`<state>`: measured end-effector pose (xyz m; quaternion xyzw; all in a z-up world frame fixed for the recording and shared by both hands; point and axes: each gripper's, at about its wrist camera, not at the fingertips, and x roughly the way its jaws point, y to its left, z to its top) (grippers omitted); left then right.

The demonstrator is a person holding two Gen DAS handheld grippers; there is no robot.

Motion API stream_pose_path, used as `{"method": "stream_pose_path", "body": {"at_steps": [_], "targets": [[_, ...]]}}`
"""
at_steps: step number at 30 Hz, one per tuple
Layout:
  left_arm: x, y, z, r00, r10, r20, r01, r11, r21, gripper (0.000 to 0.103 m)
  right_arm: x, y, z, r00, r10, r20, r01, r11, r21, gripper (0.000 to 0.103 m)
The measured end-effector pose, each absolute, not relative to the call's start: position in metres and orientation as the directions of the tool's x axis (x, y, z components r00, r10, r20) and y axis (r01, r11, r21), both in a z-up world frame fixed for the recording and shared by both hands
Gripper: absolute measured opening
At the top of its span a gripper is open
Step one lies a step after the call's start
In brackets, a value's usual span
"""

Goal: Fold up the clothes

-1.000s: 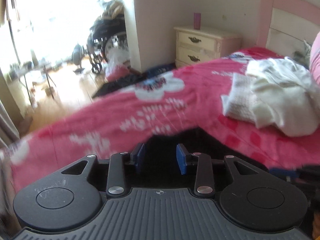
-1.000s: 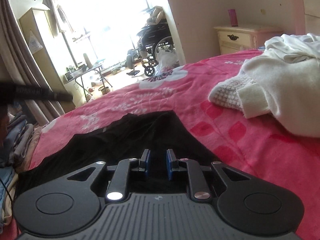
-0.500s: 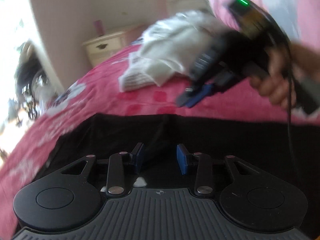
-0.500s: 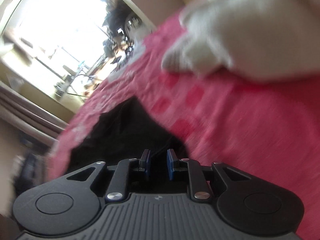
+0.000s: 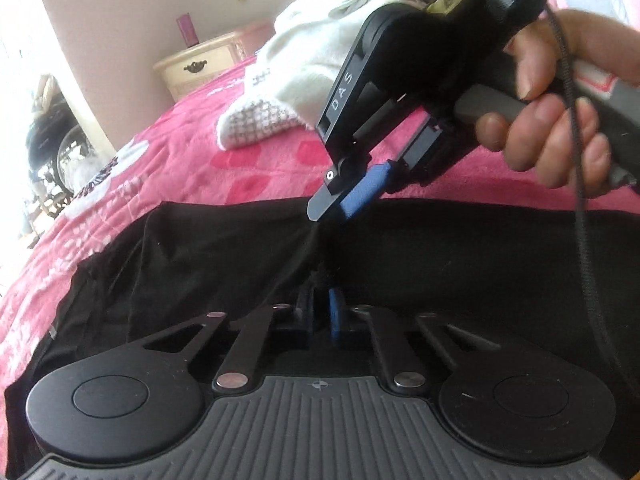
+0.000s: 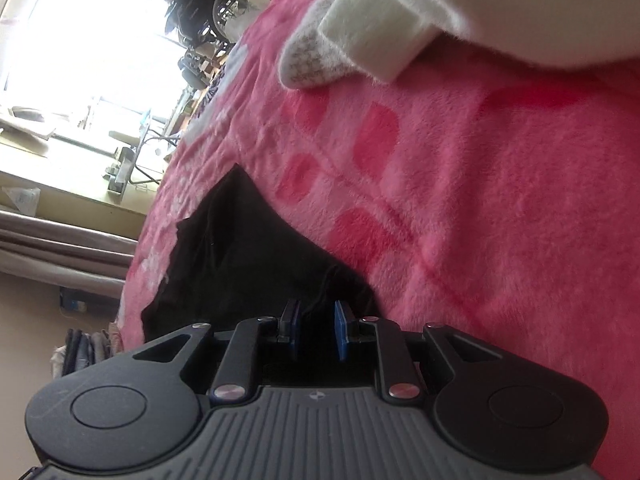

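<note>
A black garment [image 5: 224,256] lies spread on a bed [image 5: 248,160] covered in a pink flowered blanket, its long axis running crosswise in the left wrist view, from the crumpled end at left toward the right edge of the picture. The left gripper [image 5: 320,312] sits low on the near edge of the cloth, its blue pads drawn almost together with a tuft of black fabric bunched between them, so it appears to be pinching the garment. The right gripper [image 5: 340,204], held in a person's hand [image 5: 548,120], reaches in from the upper right and points down at the far edge of the same cloth, just ahead of the left one; a taut ridge of fabric runs between the two. In the right wrist view the pads of that gripper [image 6: 316,330] stand a narrow gap apart with dark cloth and a thin cord between them, and whether they have hold of it cannot be told. Both grippers work the same middle stretch of the garment, the left on the near side, the right on the far side. A heap of white clothes [image 5: 316,56] lies well beyond on the blanket, and a cream nightstand [image 5: 200,64] stands against the wall
</note>
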<state>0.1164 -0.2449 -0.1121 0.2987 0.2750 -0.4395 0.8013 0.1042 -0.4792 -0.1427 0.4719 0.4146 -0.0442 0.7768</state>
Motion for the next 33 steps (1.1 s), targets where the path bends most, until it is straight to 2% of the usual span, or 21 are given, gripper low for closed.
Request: {"method": "stream_pose_path", "body": {"at_steps": [1,5,8,11,13,15,16,19,24,27,31,33], "targets": [[0.117,-0.244,-0.113,0.459,-0.54,-0.705,0.87,0.432,0.236,0.003,0.106,-0.48,-0.143,0.655,0.303,-0.692,0.462,0.564,0.685,0.012],[0.116,-0.236,-0.114,0.436,-0.549,-0.713,0.881,0.421,0.214,0.003,0.11,-0.485,-0.146,0.666,0.262,-0.699,0.473,0.576,0.667,0.008],[0.116,-0.233,-0.116,0.427,-0.554,-0.715,0.885,0.418,0.204,0.003,0.11,-0.489,-0.149,0.663,0.277,-0.696,0.475,0.563,0.676,0.007],[0.117,-0.231,-0.114,0.417,-0.56,-0.716,0.884,0.432,0.177,0.004,0.106,-0.496,-0.147,0.657,0.305,-0.689,0.479,0.537,0.695,0.012],[0.119,-0.228,-0.112,0.407,-0.563,-0.719,0.881,0.449,0.148,0.007,0.1,-0.501,-0.142,0.657,0.301,-0.692,0.489,0.529,0.694,0.018],[0.121,-0.222,-0.108,0.405,-0.56,-0.723,0.868,0.483,0.113,0.026,0.091,-0.502,-0.13,0.663,0.254,-0.704,0.494,0.558,0.667,0.026],[0.123,-0.218,-0.104,0.402,-0.562,-0.723,0.863,0.497,0.094,0.028,0.088,-0.5,-0.124,0.668,0.233,-0.707,0.489,0.579,0.653,0.026],[0.125,-0.199,-0.089,0.386,-0.569,-0.726,0.843,0.538,0.026,0.029,0.085,-0.488,-0.107,0.676,0.211,-0.706,0.445,0.647,0.619,0.026],[0.112,-0.145,-0.059,0.368,-0.55,-0.749,0.795,0.604,-0.053,0.032,0.109,-0.43,-0.095,0.67,0.251,-0.699,0.265,0.798,0.541,0.026],[0.098,-0.104,-0.047,0.39,-0.496,-0.775,0.741,0.669,-0.056,0.034,0.122,-0.394,-0.099,0.665,0.25,-0.704,0.165,0.87,0.465,0.026],[0.078,-0.037,-0.042,0.48,-0.402,-0.78,0.555,0.828,-0.086,0.036,0.132,-0.36,-0.123,0.626,0.181,-0.759,0.08,0.953,0.293,0.023],[0.07,-0.003,-0.042,0.523,-0.349,-0.777,0.437,0.893,-0.107,0.037,0.133,-0.346,-0.106,0.634,0.195,-0.748,0.034,0.96,0.279,0.024]]}}
